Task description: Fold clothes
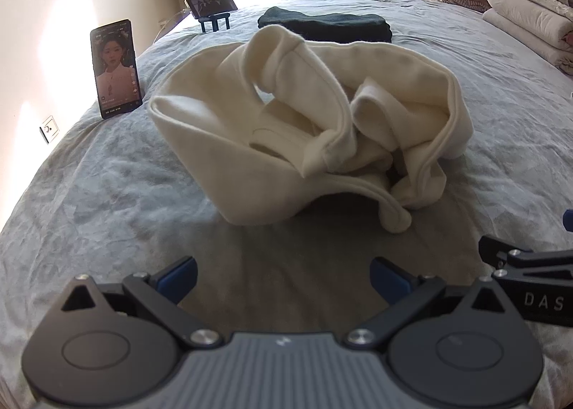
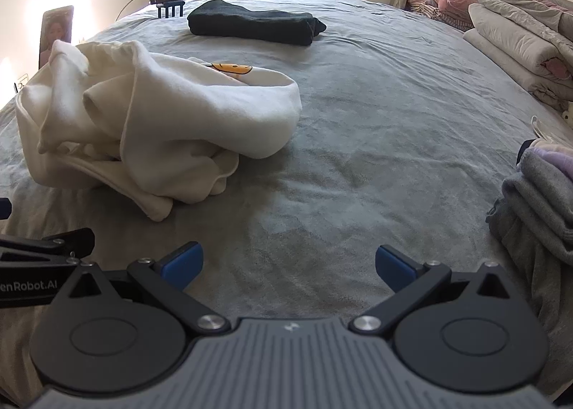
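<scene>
Cream sweatshirt [image 1: 308,119] lies crumpled on grey bedspread [image 1: 107,194], long axis running roughly 9 to 3 o'clock in left wrist view, one cuff trailing toward 5 o'clock. Yellow smiley print [image 2: 229,68] faces up on far side. Left gripper [image 1: 283,276] & right gripper [image 2: 288,264] both hover spread wide, blue pads [image 2: 182,262] empty, touching nothing. Folded dark garment [image 2: 250,22] sits at 12 o'clock; grey clothes [image 2: 533,194] at 3.
</scene>
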Action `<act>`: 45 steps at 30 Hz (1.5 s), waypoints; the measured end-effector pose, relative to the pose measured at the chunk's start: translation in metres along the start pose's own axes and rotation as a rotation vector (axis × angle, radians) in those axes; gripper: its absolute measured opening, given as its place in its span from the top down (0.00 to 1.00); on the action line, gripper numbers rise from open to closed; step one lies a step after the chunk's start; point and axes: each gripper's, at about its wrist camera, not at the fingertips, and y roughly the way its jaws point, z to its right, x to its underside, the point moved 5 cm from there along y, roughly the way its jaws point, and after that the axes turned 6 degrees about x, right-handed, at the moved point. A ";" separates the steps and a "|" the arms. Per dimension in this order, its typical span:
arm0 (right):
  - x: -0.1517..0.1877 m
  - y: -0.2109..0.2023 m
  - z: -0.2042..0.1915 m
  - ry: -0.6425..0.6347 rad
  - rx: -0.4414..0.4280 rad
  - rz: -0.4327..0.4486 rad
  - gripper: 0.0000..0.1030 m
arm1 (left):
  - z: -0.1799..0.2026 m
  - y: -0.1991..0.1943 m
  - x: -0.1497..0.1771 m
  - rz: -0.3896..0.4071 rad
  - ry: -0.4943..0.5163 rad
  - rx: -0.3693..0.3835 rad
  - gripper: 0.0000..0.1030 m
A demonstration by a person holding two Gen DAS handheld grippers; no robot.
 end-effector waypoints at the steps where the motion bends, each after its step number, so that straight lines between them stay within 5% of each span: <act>1: 0.000 0.000 0.000 -0.002 0.001 0.004 0.00 | 0.000 0.001 0.000 -0.001 -0.001 -0.001 0.00; 45: 0.003 0.003 -0.006 -0.038 0.007 -0.004 0.00 | 0.000 0.007 0.002 -0.014 -0.017 0.000 0.00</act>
